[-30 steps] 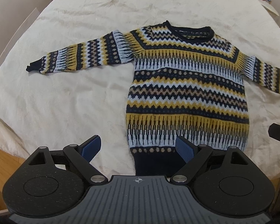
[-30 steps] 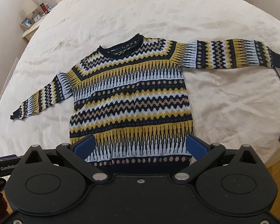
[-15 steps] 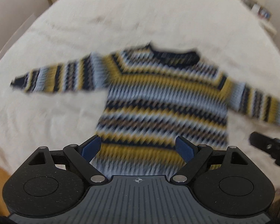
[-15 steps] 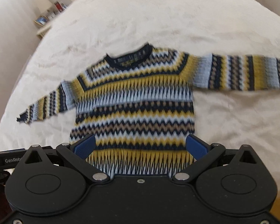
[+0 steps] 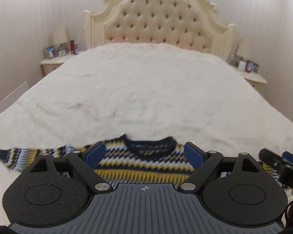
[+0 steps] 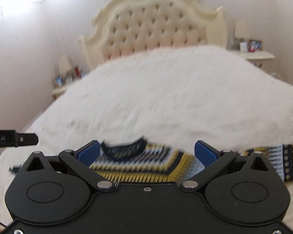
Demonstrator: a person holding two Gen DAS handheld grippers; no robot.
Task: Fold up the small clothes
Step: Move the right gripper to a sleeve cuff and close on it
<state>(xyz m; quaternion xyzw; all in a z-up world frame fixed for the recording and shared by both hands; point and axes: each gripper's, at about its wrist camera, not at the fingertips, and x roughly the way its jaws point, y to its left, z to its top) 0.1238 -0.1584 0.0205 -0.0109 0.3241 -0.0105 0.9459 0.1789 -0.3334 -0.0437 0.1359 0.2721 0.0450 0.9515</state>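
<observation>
The left hand-held gripper (image 5: pixel 144 154) has its blue pads spread wide with nothing between them, poised low over the upper body of the patterned sweater (image 5: pixel 142 161), and the right hand-held gripper (image 6: pixel 147 153) is likewise wide open and holding nothing, over the same sweater's collar and shoulder. The sweater lies flat near the foot edge of the bed (image 5: pixel 146 89), collar toward the tufted headboard (image 5: pixel 158 21), one sleeve reaching toward each side edge. A nightstand (image 5: pixel 52 63) stands beside each head corner; motion blur hides the finer detail.
</observation>
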